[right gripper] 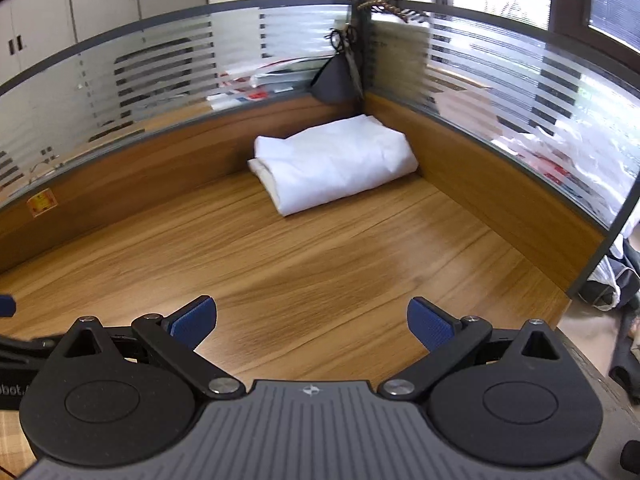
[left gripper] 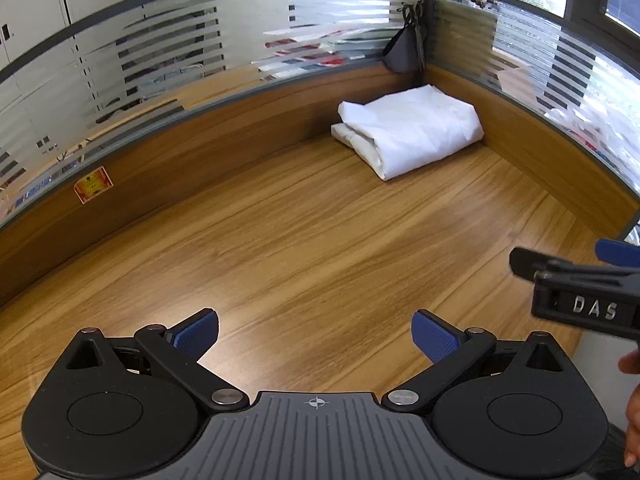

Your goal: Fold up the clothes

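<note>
A folded white garment [left gripper: 408, 132] lies on the wooden desk [left gripper: 300, 248] in the far corner against the partitions; it also shows in the right wrist view [right gripper: 334, 164]. My left gripper [left gripper: 315, 336] is open and empty, held above the near part of the desk, far from the garment. My right gripper [right gripper: 312, 324] is open and empty, also above the near part of the desk [right gripper: 320, 264]. The right gripper shows at the right edge of the left wrist view [left gripper: 576, 276].
Frosted glass partitions with wooden bases [left gripper: 160, 152] close the desk at the back and right [right gripper: 500, 184]. A dark pouch [right gripper: 334, 82] hangs at the corner post. The desk's right edge [right gripper: 560, 312] drops to the floor, where bags lie.
</note>
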Demonstrator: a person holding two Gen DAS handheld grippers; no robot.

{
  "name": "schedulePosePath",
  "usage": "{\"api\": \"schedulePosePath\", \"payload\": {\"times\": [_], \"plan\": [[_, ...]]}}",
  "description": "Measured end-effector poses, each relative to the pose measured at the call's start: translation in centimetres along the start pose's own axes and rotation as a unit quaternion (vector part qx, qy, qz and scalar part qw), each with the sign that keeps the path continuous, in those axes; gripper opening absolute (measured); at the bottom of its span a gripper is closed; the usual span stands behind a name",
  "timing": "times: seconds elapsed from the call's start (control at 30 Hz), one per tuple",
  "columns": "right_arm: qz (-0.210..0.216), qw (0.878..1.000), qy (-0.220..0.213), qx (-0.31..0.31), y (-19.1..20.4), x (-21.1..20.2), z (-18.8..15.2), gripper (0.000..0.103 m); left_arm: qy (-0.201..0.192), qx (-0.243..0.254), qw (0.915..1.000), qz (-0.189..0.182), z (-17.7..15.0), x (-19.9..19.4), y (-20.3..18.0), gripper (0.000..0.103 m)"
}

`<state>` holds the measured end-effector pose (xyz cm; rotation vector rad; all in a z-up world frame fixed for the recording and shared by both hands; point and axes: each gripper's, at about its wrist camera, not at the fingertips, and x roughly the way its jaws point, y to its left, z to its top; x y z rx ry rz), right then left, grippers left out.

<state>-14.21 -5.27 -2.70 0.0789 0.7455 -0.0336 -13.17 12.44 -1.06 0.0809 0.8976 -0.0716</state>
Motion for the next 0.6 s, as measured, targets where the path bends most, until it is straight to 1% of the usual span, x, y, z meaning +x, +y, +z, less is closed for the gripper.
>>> {"api": "schedulePosePath", "payload": {"times": [0.2,0.4,0.6], "plan": [[-0.014,1.0,0.009,0.01,-0.2,0.9,0.0,0.102,0.001,0.004,1.0,-0.008,0.0,0.4,0.2,0.103],[-0.016,1.0,0.019,0.008,0.0,1.8,0.3,0.102,0.0,0.014,0.9998,-0.014,0.2,0.7,0.2,0.103],[-0.013,1.0,0.021,-0.003,0.6,2.2,0.6,0.102,0.001,0.018,0.9998,-0.011,0.3,0.9,0.3,0.103]]}}
